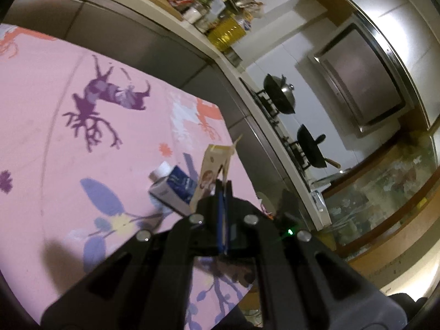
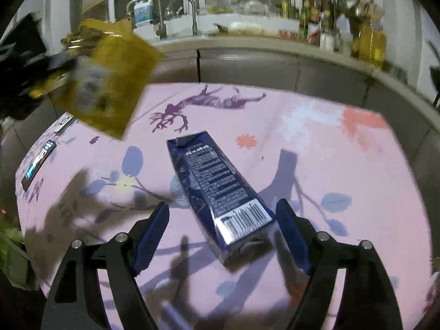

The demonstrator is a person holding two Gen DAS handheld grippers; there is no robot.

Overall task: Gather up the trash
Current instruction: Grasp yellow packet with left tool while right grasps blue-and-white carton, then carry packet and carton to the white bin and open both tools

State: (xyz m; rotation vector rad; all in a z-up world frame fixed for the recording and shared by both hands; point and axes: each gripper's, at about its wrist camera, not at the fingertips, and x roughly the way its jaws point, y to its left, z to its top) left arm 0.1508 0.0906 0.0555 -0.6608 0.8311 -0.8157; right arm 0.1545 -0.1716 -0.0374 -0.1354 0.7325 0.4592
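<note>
Counting it up: two cartons total, one dark blue carton [image 2: 217, 192] lying on the pink table [image 2: 330, 165] and one yellow carton [image 1: 210, 173] up in the air. Two woks [image 1: 280, 96] on the stove. One phone [image 2: 38, 162] near the table edge, plus two faucets [image 2: 189, 13] at the sink.

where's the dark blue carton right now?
The dark blue rectangular carton lies flat on the pink patterned tablecloth, centred between the open fingers of the right gripper, barcode end nearest the camera.
</note>
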